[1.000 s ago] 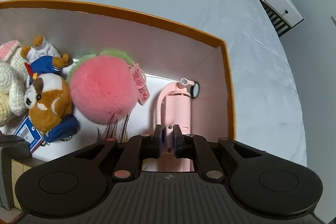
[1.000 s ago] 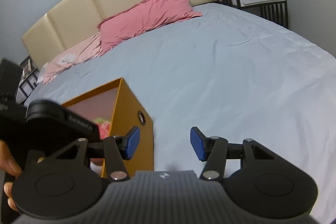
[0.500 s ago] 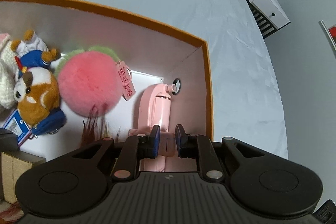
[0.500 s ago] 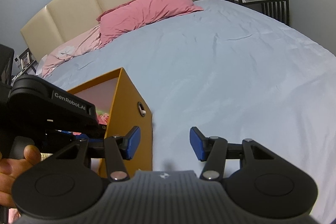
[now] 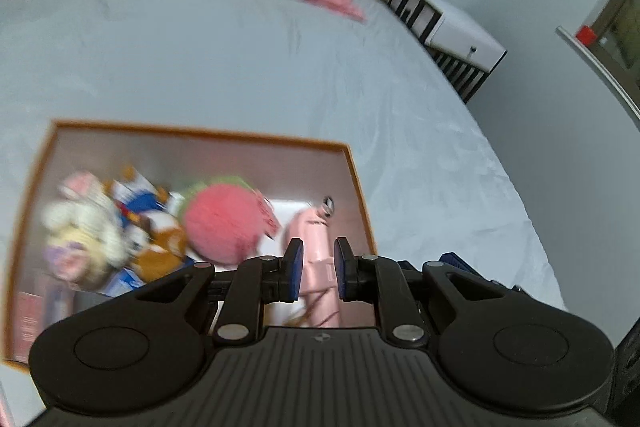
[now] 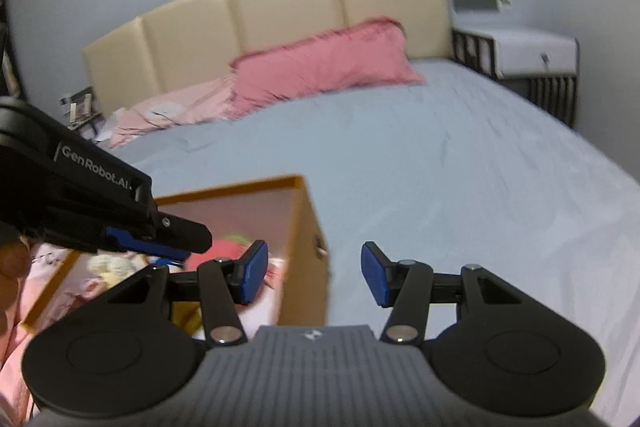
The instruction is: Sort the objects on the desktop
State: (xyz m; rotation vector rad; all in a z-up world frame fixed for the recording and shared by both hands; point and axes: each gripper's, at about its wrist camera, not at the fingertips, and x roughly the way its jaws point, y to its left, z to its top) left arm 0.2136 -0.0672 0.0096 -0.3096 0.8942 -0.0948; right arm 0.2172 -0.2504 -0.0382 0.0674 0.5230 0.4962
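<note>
Orange rims the open box [image 5: 356,179] on the grey-blue bed [image 5: 240,67], and its contents are smeared by blur: a pink pompom [image 5: 224,227], a brown plush dog [image 5: 160,247] and pale soft toys [image 5: 84,223] merge at the left, the box's near edge cut off by the gripper body. The pink handheld device [image 5: 316,243] lies by the right wall, seemingly below the left gripper [image 5: 317,269], whose jaws stand narrowly apart, pressing on nothing. The right gripper [image 6: 314,273] hangs beside the box's outer corner, jaws wide and empty. A hand [image 6: 10,267] shows partly at the left edge.
</note>
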